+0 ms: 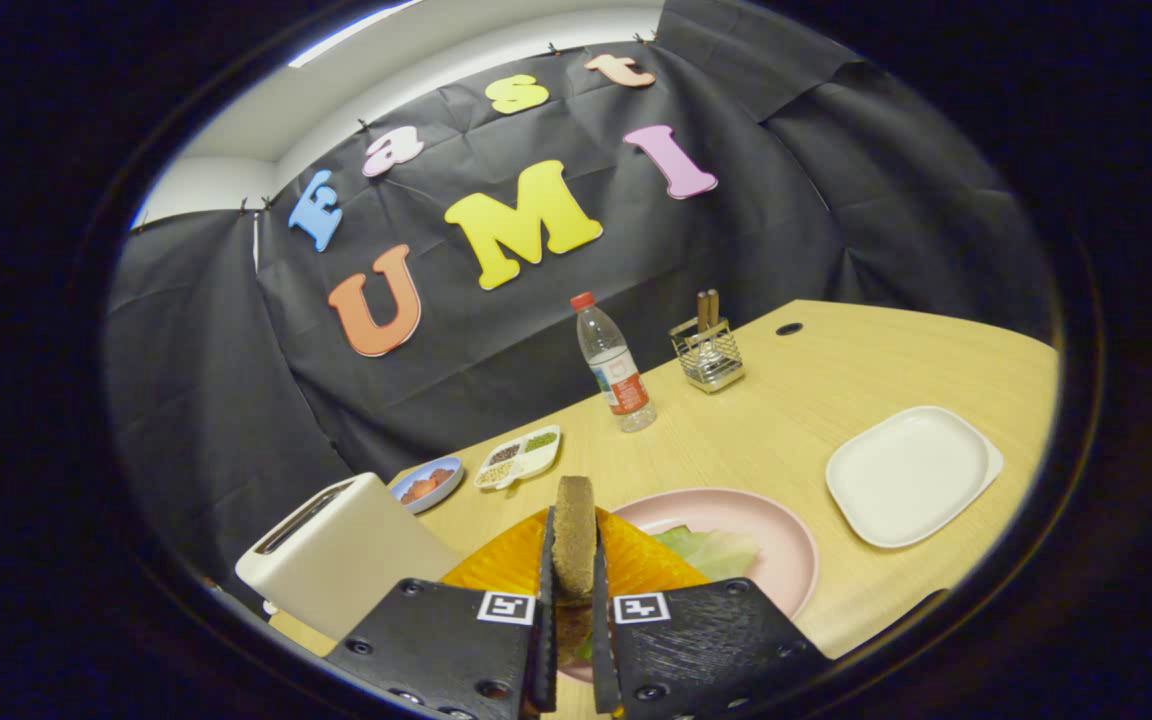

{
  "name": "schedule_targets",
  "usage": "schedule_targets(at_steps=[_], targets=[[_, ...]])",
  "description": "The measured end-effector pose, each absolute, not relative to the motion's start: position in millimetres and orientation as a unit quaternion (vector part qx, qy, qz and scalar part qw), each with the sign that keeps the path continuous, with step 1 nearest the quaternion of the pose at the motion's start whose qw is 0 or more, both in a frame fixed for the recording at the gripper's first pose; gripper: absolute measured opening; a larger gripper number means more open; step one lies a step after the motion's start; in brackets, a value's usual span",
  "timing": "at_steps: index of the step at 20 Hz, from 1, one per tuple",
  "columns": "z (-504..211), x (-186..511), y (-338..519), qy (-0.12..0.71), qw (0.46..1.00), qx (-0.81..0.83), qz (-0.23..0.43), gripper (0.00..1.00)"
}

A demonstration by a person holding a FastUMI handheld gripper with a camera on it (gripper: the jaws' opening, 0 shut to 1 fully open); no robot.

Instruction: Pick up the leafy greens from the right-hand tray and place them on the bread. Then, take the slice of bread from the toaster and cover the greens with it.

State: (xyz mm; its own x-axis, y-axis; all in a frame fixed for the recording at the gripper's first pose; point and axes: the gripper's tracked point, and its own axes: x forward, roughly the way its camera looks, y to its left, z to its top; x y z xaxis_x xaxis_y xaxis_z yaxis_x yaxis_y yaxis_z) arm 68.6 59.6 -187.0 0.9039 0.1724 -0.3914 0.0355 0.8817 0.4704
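In the gripper view, I am holding the tool closed down to a narrow gap, with both fingers pressing on a brown slice of bread that is standing on edge between them. The slice's long axis is running forward along the fingers, its top end poking out past the fingertips.

Directly beneath and just beyond the fingers, an orange ridged plate is lying, and it is overlapping a pink plate. The leafy greens are sitting just ahead of the fingers and slightly to their right, where the two plates meet. I cannot tell whether another piece of bread is lying under them.

The white toaster is standing just to the left of the tool, its slot looking empty from here. I am judging that the greens are already placed and I am carrying the covering slice; the coming move turns on tipping the slice flat while nudging it forward and right, since the greens lie off that way.

Further across the surface, a white square tray is resting well apart on the right.
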Motion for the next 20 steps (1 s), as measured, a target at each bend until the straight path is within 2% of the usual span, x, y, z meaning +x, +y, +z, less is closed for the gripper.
schedule_targets(at_steps=[3,9,16,20], targets=[[-200,71,47,0.232,0.940,0.247,0.037,0.14],[-225,74,21,0.260,0.934,0.243,0.015,0.44],[-199,75,-10,0.233,0.954,0.191,-0.001,0.59],[-146,70,-34,0.167,0.979,0.113,-0.027,0.94]])
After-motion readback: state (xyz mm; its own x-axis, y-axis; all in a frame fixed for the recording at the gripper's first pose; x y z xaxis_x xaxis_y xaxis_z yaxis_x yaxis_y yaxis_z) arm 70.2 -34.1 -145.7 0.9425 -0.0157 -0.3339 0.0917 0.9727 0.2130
